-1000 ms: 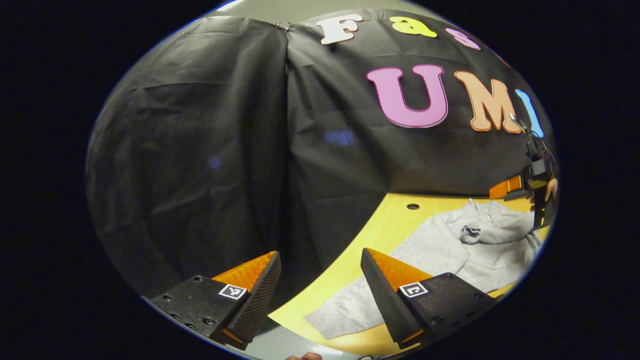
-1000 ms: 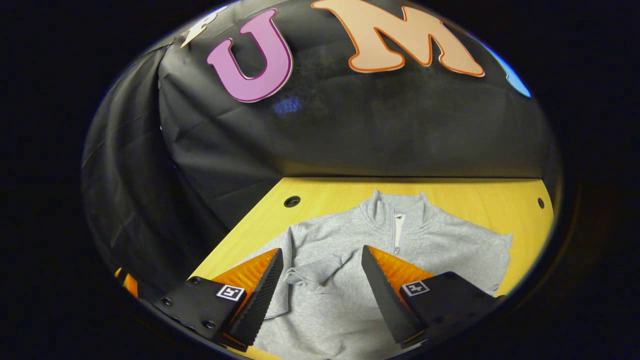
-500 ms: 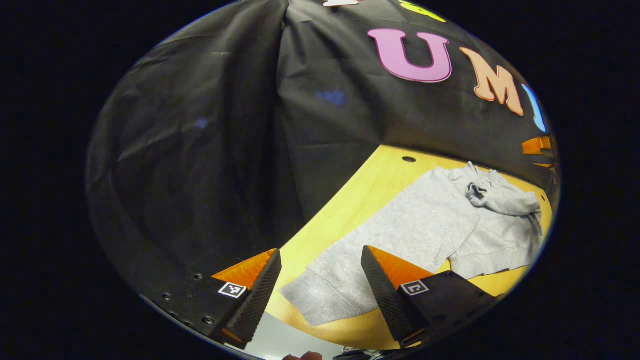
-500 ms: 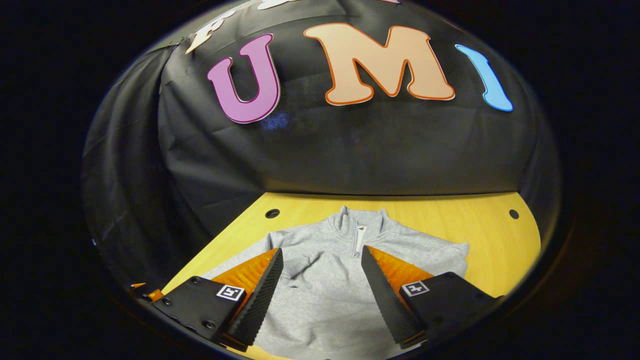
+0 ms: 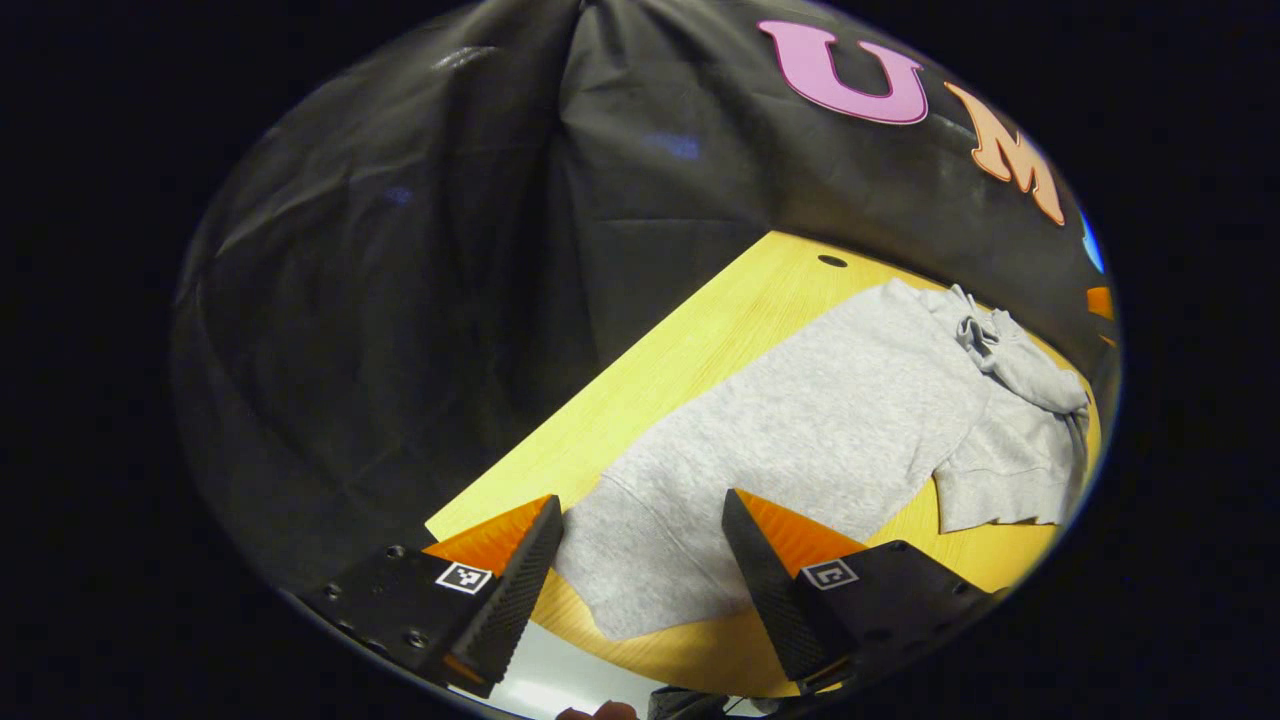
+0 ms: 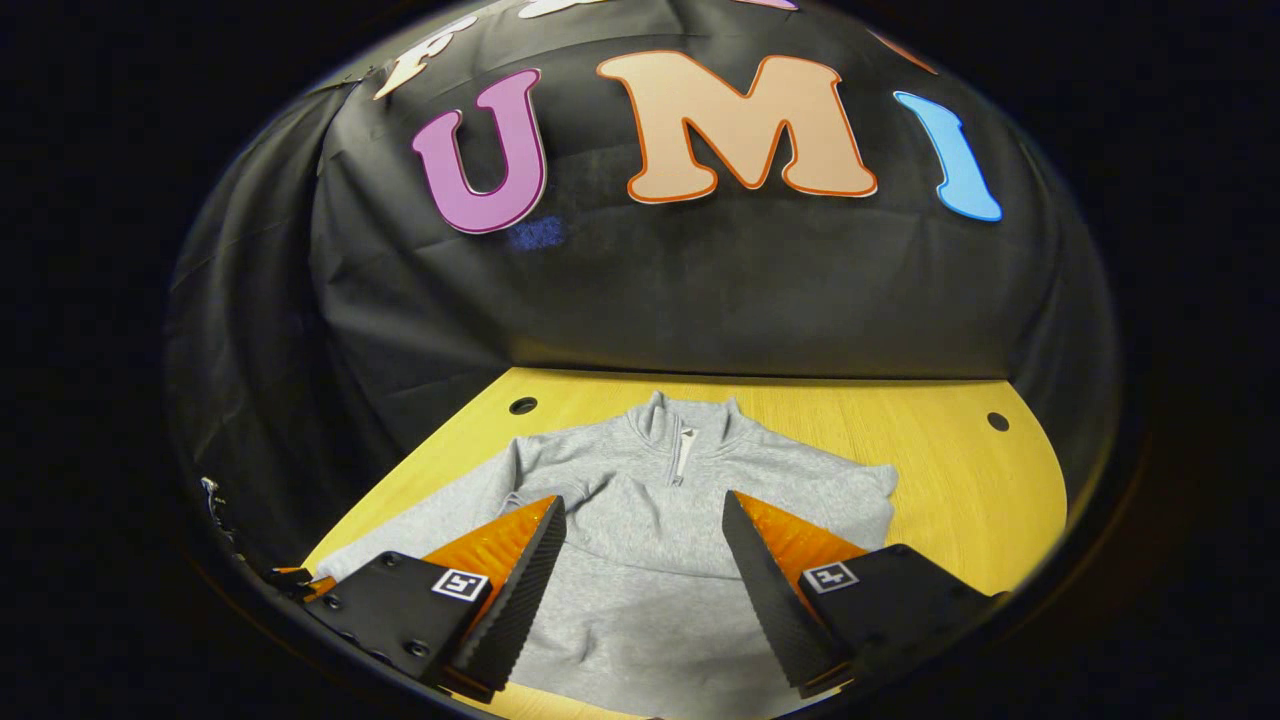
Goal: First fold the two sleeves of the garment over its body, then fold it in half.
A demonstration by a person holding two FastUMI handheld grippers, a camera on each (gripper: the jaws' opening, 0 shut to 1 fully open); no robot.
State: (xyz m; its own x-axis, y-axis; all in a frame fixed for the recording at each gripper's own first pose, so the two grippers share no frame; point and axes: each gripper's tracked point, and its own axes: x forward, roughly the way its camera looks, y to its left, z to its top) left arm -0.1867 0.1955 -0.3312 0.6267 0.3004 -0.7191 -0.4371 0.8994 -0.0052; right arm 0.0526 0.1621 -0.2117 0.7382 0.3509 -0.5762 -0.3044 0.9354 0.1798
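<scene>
1. Left gripper view: the left gripper (image 5: 640, 560) is hanging over the near edge of the yellow table (image 5: 690, 340) with its jaws spread wide and nothing between them. The grey garment (image 5: 840, 430) is lying flat on the table, and its outstretched sleeve (image 5: 640, 560) is running on a slant from the gripper up and to the right toward the body. The cuff end is sitting right in the gap between the fingers, looking just below them. So this one's pretty clearly the nearer gripper for that sleeve; it's looking like a drop-and-pinch at the cuff, then a carry along the sleeve's line toward the collar side.

2. Right gripper view: the right gripper (image 6: 640, 585) is also standing open, jaws apart, empty. It's facing the garment (image 6: 660, 520) square on, collar and zip (image 6: 682, 455) at the far end, body straight ahead. The long sleeve is trailing off to the lower left, so it's a reach across for this gripper.
</scene>
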